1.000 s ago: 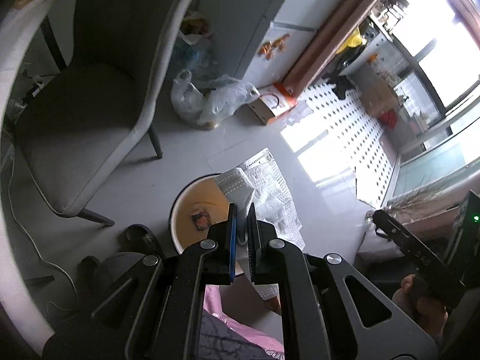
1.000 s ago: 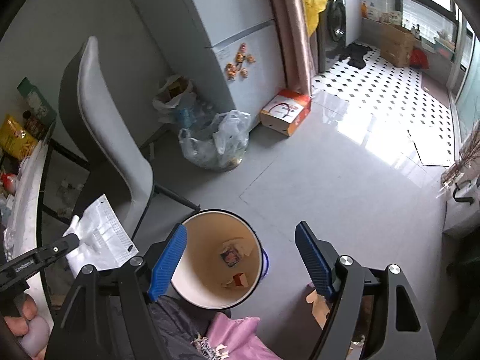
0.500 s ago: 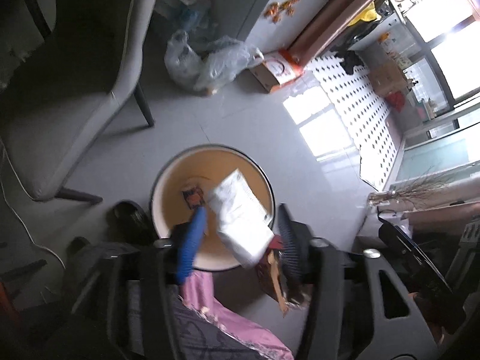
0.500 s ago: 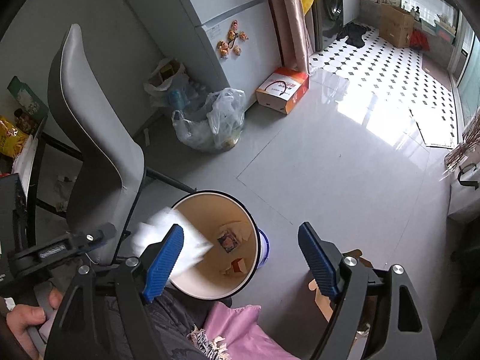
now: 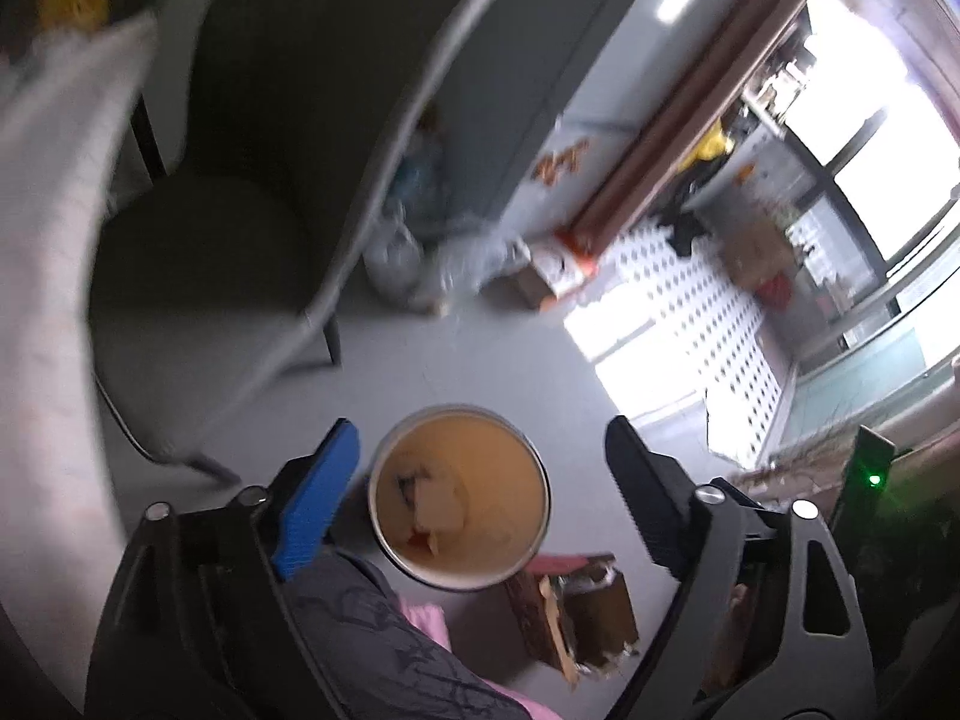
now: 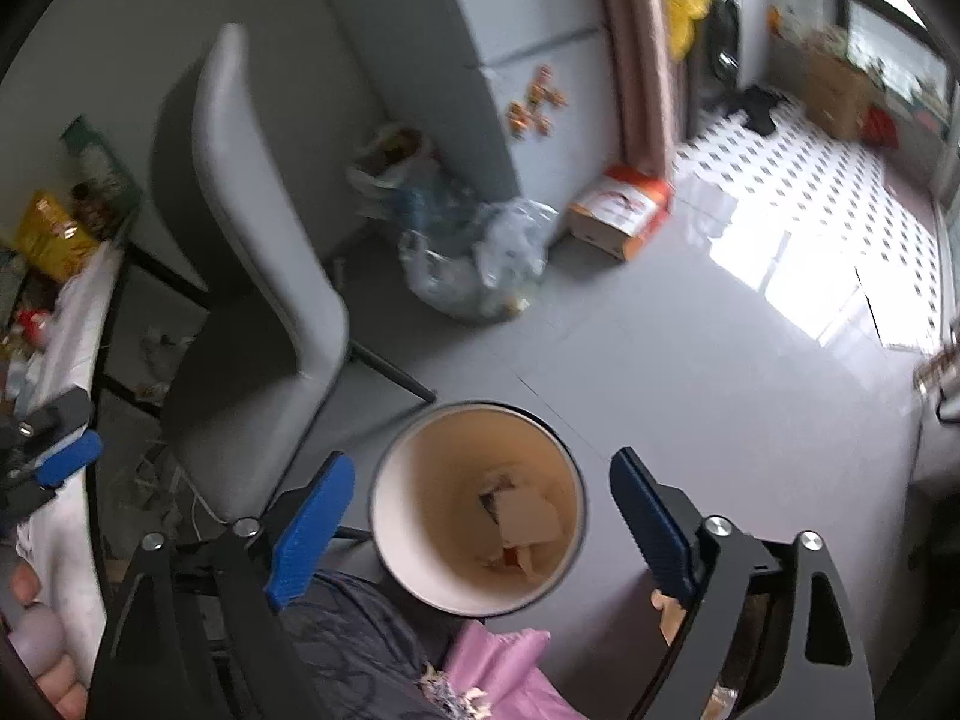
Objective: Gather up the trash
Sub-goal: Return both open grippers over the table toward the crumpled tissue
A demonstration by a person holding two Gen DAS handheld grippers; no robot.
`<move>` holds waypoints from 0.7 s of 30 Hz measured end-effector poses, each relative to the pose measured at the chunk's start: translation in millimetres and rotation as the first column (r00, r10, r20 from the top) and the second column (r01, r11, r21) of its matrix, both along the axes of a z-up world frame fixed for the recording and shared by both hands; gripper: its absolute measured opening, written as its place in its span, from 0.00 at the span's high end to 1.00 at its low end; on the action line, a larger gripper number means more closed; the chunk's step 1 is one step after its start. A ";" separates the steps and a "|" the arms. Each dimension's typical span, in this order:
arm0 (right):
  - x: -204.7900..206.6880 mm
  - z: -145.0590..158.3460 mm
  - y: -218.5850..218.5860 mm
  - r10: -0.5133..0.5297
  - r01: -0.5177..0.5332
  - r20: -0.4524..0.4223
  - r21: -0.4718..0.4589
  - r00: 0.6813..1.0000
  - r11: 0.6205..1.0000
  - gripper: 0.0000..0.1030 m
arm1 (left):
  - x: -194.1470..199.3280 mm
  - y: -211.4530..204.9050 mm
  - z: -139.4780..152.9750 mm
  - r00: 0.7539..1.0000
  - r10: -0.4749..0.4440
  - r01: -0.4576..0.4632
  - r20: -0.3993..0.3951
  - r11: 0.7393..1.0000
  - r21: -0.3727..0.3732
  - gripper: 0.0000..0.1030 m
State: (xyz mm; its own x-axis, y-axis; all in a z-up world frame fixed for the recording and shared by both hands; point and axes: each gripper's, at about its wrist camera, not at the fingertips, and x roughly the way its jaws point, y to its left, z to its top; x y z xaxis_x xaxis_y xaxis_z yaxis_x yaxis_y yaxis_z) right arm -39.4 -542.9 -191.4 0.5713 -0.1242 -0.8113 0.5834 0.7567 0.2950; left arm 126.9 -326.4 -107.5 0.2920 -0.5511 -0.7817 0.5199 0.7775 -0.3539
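Note:
A round bin [image 5: 528, 456] with a cream inside stands on the grey floor, straight below both grippers. A white wrapper [image 5: 441, 513] lies in it on other scraps, and it shows in the right wrist view too as the white wrapper [image 6: 528, 516] in the bin [image 6: 414, 480]. My left gripper [image 5: 480, 438] hangs above the bin with its jaws opening and nothing between them. My right gripper [image 6: 480, 465] is also above the bin, jaws opening wide and empty. One blue pad [image 6: 66, 459] of the left gripper shows at the left edge.
A grey chair [image 6: 258, 210] stands just left of the bin, with a cluttered white table [image 6: 78, 312] beyond it. Clear plastic bags [image 6: 474, 264] and an orange box [image 6: 621, 213] sit by the fridge [image 6: 480, 30]. Brown cardboard [image 5: 570, 612] lies right of the bin. A person's lap [image 6: 360, 648] is below.
The left gripper was shut on the white wrapper, opened over the bin and let it drop in, then rose. The right gripper's jaws spread a little wider.

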 end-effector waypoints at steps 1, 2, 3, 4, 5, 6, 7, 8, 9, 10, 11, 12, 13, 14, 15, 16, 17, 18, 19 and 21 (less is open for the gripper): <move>4.8 7.0 6.8 0.016 -0.016 0.018 -0.014 1.000 1.000 0.09 | -1.1 6.8 8.4 1.000 0.010 -0.009 0.017 1.000 -0.015 0.15; 8.7 12.9 11.2 0.029 -0.028 0.031 -0.028 0.999 0.999 0.07 | -1.9 13.9 16.0 0.999 0.022 -0.021 0.032 0.999 -0.029 0.14; 13.4 19.0 16.9 0.045 -0.043 0.046 -0.043 0.998 0.998 0.07 | -2.5 25.9 26.8 0.998 0.042 -0.040 0.056 0.998 -0.046 0.13; 18.6 25.4 22.6 0.060 -0.056 0.058 -0.060 0.997 0.997 0.07 | -2.8 31.9 32.8 0.996 0.054 -0.050 0.073 0.997 -0.054 0.13; 23.4 31.0 27.9 0.072 -0.067 0.067 -0.074 0.995 0.995 0.07 | -2.9 44.2 43.1 0.991 0.076 -0.069 0.106 0.995 -0.067 0.11; 27.9 36.2 32.1 0.080 -0.074 0.073 -0.085 0.994 0.994 0.07 | -3.2 50.2 49.0 0.988 0.091 -0.082 0.124 0.994 -0.074 0.08; 33.9 43.4 40.2 0.093 -0.084 0.081 -0.105 0.992 0.991 0.07 | -3.6 62.8 58.2 0.981 0.120 -0.107 0.153 0.990 -0.089 0.07; 39.3 49.0 46.4 0.101 -0.090 0.085 -0.119 0.991 0.989 0.07 | -4.4 75.1 66.6 0.973 0.148 -0.131 0.176 0.986 -0.105 0.06; 44.1 55.6 53.9 0.112 -0.098 0.096 -0.137 0.989 0.986 0.07 | -3.5 83.8 73.1 0.966 0.172 -0.152 0.195 0.982 -0.116 0.06; 47.6 60.8 59.7 0.120 -0.104 0.106 -0.148 0.987 0.983 0.07 | -2.9 94.2 79.4 0.956 0.199 -0.176 0.216 0.977 -0.125 0.06; 51.8 68.0 68.3 0.133 -0.113 0.121 -0.161 0.984 0.980 0.07 | -3.8 104.8 85.5 0.943 0.229 -0.202 0.241 0.971 -0.130 0.06; 55.8 74.4 77.2 0.145 -0.121 0.135 -0.173 0.980 0.978 0.07 | -5.7 120.0 94.5 0.921 0.273 -0.242 0.276 0.960 -0.142 0.06; 59.3 79.6 86.1 0.156 -0.129 0.142 -0.182 0.977 0.975 0.07 | -7.0 127.9 98.9 0.910 0.294 -0.258 0.293 0.954 -0.155 0.06; 62.6 82.9 92.4 0.163 -0.135 0.143 -0.188 0.976 0.973 0.07 | -7.9 138.7 103.2 0.894 0.321 -0.280 0.313 0.945 -0.169 0.05; 66.3 85.4 100.4 0.174 -0.145 0.142 -0.193 0.974 0.970 0.07 | -8.9 151.9 108.7 0.872 0.359 -0.314 0.334 0.932 -0.181 0.05; 71.8 88.5 109.9 0.191 -0.162 0.140 -0.192 0.972 0.968 0.07 | -9.2 161.7 112.7 0.858 0.380 -0.334 0.344 0.924 -0.187 0.05; 75.2 90.7 116.1 0.209 -0.181 0.143 -0.186 0.967 0.966 0.07 | -10.1 171.0 115.7 0.843 0.405 -0.358 0.354 0.914 -0.193 0.05; 79.2 93.3 125.1 0.234 -0.208 0.144 -0.177 0.961 0.962 0.07 | -11.3 182.1 118.4 0.826 0.430 -0.382 0.365 0.902 -0.200 0.05; 81.3 95.6 132.8 0.254 -0.227 0.146 -0.176 0.956 0.958 0.07 | -12.4 191.6 120.3 0.813 0.446 -0.395 0.374 0.895 -0.208 0.05; 86.5 101.4 151.9 0.305 -0.273 0.156 -0.195 0.939 0.942 0.07 | -15.9 210.6 119.8 0.799 0.465 -0.406 0.382 0.885 -0.228 0.05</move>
